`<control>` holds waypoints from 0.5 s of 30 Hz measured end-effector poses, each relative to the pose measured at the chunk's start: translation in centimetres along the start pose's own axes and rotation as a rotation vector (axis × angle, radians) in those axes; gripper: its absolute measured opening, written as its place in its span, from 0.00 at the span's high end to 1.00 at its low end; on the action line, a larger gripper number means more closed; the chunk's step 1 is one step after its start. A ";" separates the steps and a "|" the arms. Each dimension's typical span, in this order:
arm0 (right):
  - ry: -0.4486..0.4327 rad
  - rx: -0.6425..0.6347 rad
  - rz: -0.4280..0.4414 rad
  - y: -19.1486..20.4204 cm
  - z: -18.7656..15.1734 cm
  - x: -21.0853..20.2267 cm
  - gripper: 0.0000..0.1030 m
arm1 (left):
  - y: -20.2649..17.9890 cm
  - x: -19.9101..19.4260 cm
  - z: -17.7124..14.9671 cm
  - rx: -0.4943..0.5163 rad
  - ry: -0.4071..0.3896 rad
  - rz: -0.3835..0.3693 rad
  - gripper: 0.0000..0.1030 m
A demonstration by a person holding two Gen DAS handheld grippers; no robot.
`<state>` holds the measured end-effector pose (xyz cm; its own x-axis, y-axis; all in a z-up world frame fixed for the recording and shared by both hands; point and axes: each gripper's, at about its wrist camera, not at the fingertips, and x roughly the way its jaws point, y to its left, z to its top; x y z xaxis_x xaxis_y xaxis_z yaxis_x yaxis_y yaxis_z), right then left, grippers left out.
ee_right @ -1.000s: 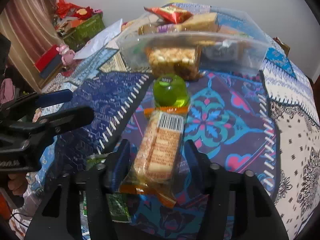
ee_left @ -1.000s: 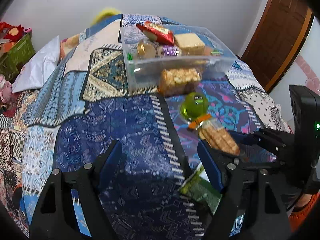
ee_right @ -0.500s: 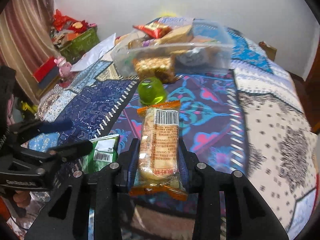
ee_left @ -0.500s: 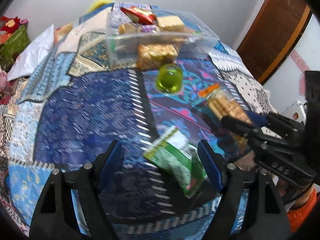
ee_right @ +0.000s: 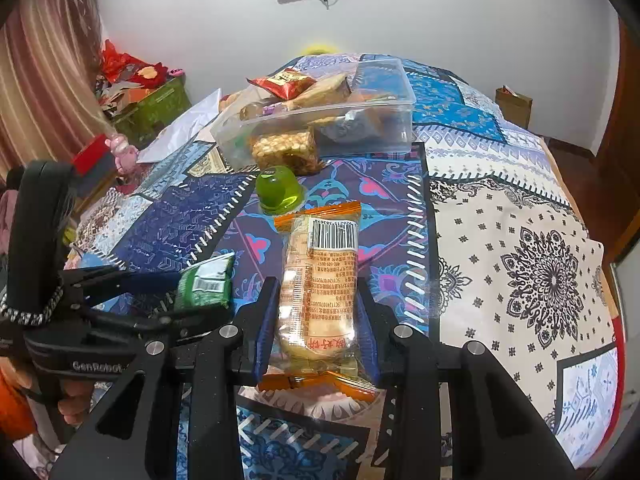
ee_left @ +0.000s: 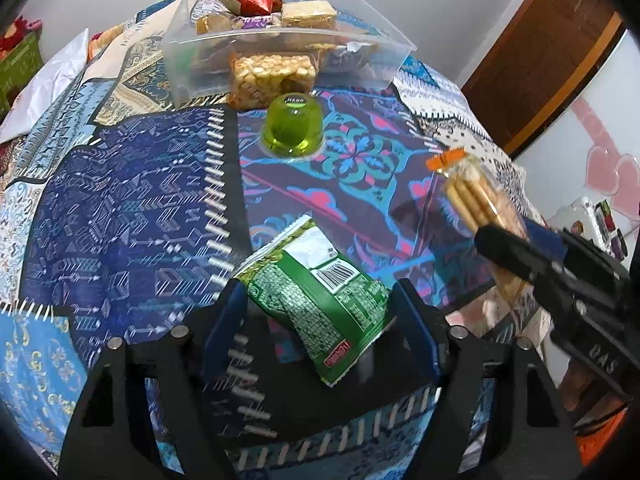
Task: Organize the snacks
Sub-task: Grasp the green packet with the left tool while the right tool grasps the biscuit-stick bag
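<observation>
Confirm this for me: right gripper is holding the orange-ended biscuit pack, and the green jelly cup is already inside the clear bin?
Not quite. The right gripper does hold the biscuit pack, but the left wrist view shows the jelly cup on the bedspread, in front of the clear bin, not inside.

The room is bright, and the light falls evenly from above. My two cameras bend everything round like a fishbowl, and the corners go black. The bedspread (ee_left: 132, 208) looks sharp in the middle. Near the bottom edge its white stripes smear into streaks. The clear box (ee_left: 288, 46) has soft white shine on its rim. The green jelly cup (ee_left: 291, 126) glows and has a little bright spot on top. My left claw (ee_left: 318, 312) throws a dark shadow under the green packet (ee_left: 316, 292). My other claw (ee_left: 516, 248) looks a bit blurry there.
</observation>
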<state>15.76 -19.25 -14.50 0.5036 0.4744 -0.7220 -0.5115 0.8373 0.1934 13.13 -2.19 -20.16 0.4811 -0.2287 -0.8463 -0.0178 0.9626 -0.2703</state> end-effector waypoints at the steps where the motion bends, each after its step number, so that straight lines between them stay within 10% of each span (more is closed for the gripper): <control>1: -0.001 0.002 0.002 0.0 0.0 -0.1 0.68 | -0.1 0.2 0.2 0.000 -0.003 0.002 0.29; 15: -0.012 0.035 -0.014 -1.3 0.1 -0.5 0.68 | -1.5 1.0 1.3 0.114 -0.095 0.050 0.63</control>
<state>16.29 -20.53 -14.34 0.5189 0.4658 -0.7168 -0.4800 0.8526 0.2065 14.77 -3.67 -19.96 0.5630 -0.1708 -0.8086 0.0535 0.9839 -0.1706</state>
